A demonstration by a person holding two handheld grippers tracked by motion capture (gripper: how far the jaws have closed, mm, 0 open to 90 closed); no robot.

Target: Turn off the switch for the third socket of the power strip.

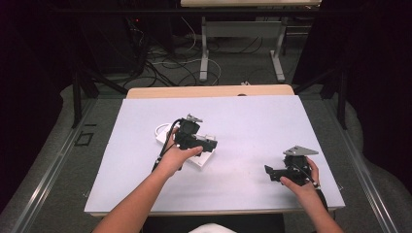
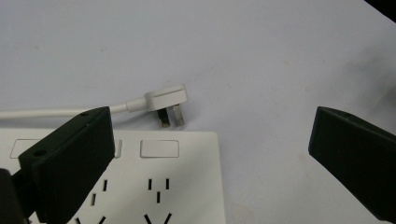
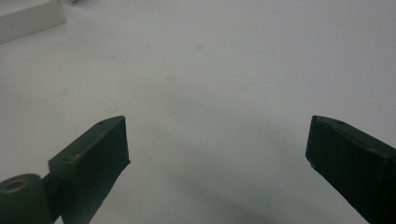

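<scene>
From the high view, the left gripper [image 1: 206, 143] hangs over a white power strip [image 1: 200, 159] lying mid-counter [image 1: 252, 121], placed as if to work on it, while the right gripper [image 1: 273, 174] rests apart near the right edge, seemingly waiting. In the left gripper view, the jaws stand wide apart and hold nothing; the strip [image 2: 187, 186] sits below them, its own plug [image 2: 167, 99] lying loose just beyond its end, prongs toward it. In the right gripper view, the jaws gape equally wide, empty, over bare counter.
</scene>
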